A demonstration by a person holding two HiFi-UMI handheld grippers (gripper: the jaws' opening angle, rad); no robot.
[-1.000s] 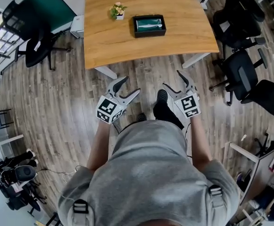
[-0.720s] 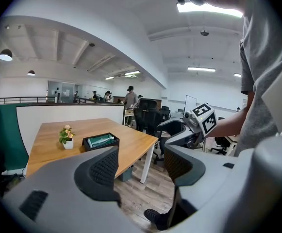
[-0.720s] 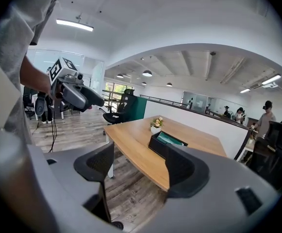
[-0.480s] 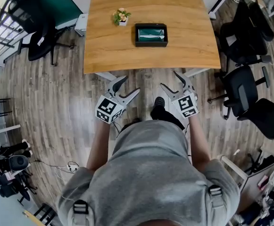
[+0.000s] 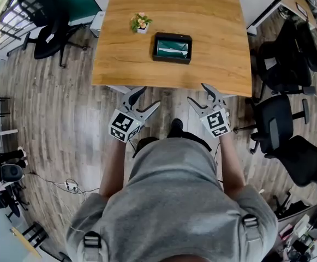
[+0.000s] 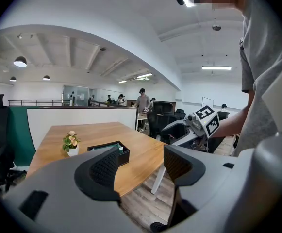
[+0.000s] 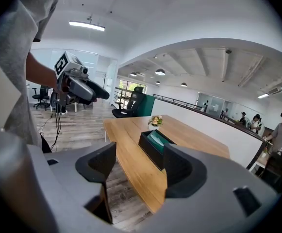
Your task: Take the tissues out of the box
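Observation:
A black open-topped box with teal and white tissues inside lies on the wooden table, a little left of centre. Both grippers hover over the floor just short of the table's near edge, well apart from the box. My left gripper is open and empty. My right gripper is open with its jaws closing, nothing between them. Past the left gripper the box shows partly behind a jaw. Beyond the right gripper, the box sits on the table.
A small potted flower stands left of the box. Black office chairs stand at the left and right of the table. White table legs reach down near the grippers. Several people stand far back.
The person has stepped toward the table, so its near edge now lies right in front of both grippers. The grippers keep their pose relative to the body.

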